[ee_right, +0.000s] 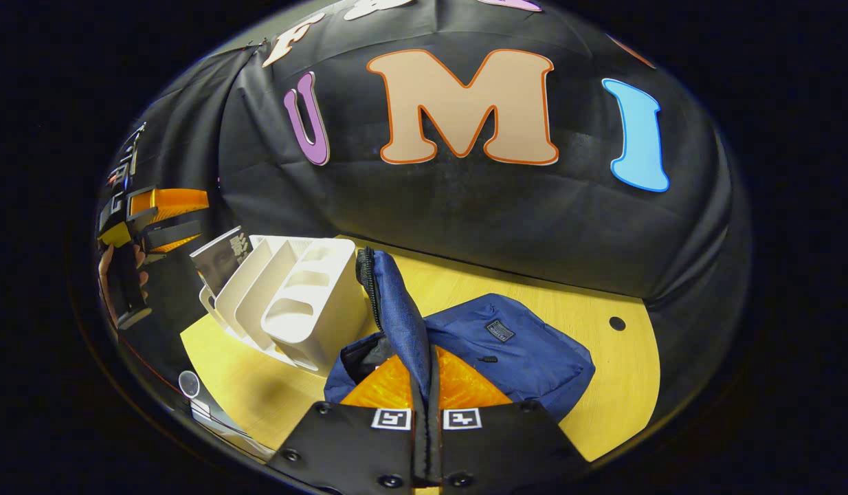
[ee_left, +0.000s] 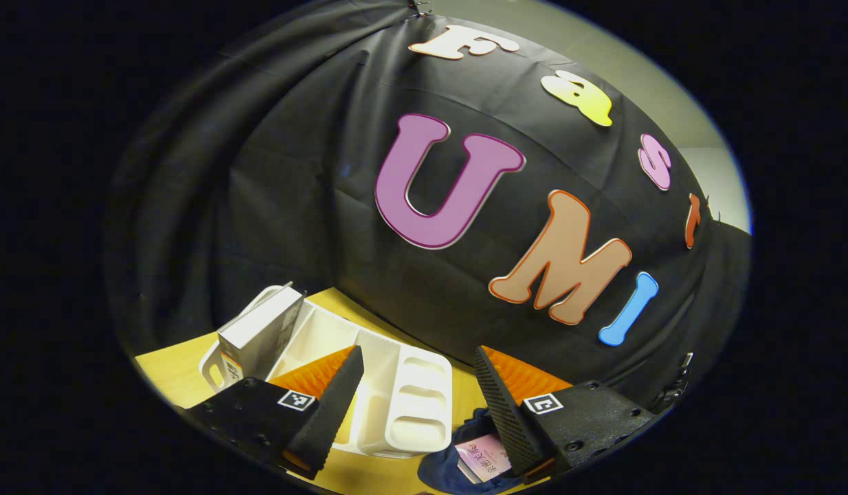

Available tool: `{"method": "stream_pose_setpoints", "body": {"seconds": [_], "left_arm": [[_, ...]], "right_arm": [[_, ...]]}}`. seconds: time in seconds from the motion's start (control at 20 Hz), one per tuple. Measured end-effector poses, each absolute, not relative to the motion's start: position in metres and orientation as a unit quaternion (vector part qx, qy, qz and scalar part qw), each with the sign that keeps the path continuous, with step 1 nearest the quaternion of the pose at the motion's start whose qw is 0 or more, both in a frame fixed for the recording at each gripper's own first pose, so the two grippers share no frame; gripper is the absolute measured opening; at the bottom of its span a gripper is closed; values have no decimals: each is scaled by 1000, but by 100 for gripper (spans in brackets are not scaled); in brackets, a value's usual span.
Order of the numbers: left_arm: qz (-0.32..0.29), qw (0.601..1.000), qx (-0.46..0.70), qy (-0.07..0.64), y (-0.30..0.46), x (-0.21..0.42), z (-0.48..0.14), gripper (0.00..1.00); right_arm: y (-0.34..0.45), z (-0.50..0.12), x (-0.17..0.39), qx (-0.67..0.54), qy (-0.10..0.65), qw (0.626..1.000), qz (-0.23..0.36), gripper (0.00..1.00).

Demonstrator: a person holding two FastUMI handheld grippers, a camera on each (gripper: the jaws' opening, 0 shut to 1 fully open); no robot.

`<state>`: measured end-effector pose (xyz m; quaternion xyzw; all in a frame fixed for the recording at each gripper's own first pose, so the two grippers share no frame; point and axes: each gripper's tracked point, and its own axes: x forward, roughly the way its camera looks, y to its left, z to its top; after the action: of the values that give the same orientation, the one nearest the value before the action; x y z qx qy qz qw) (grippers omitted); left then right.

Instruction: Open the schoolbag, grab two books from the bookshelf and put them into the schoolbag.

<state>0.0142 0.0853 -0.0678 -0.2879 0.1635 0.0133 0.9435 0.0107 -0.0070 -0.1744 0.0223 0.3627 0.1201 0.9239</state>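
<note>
My right tongs (ee_right: 424, 385) pinch the bag (ee_right: 520, 350) flap, lifting it open mid-counter (ee_right: 616, 371). My left tongs (ee_left: 417, 399) hang spread near the shelf (ee_left: 410, 405) at the back-left edge. One book (ee_left: 255, 333) stands there; next, grab it.

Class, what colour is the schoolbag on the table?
Dark blue schoolbag, clearest in the right gripper view.

Lighting's pretty even and bright overhead, both views sharp in the middle. Heavy fisheye bending toward the edges, where it gets dim. Soft shadows on the yellow table (ee_right: 603, 357), hardly any glare.
</note>
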Motion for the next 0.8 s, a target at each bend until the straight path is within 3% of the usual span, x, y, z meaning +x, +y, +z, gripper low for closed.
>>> {"method": "stream_pose_setpoints", "body": {"seconds": [0.35, 0.4, 0.45, 0.5, 0.75, 0.8], "left_arm": [[51, 964, -187, 183, 157, 36, -69, 94], [49, 963, -179, 195, 161, 40, -74, 94], [47, 961, -176, 207, 165, 42, -79, 89], [46, 959, -176, 217, 170, 44, -85, 94], [49, 945, -149, 286, 187, 50, -131, 94], [47, 942, -143, 301, 191, 52, -139, 98]], "right_arm": [[-7, -178, 12, 25, 368, 924, 101, 0], [-6, -178, 11, 26, 369, 924, 100, 3], [-5, -179, 11, 27, 371, 923, 99, 0], [-6, -179, 11, 26, 371, 923, 98, 3], [-9, -181, 9, 26, 376, 922, 91, 0], [-8, -181, 9, 27, 378, 921, 89, 3]]}}
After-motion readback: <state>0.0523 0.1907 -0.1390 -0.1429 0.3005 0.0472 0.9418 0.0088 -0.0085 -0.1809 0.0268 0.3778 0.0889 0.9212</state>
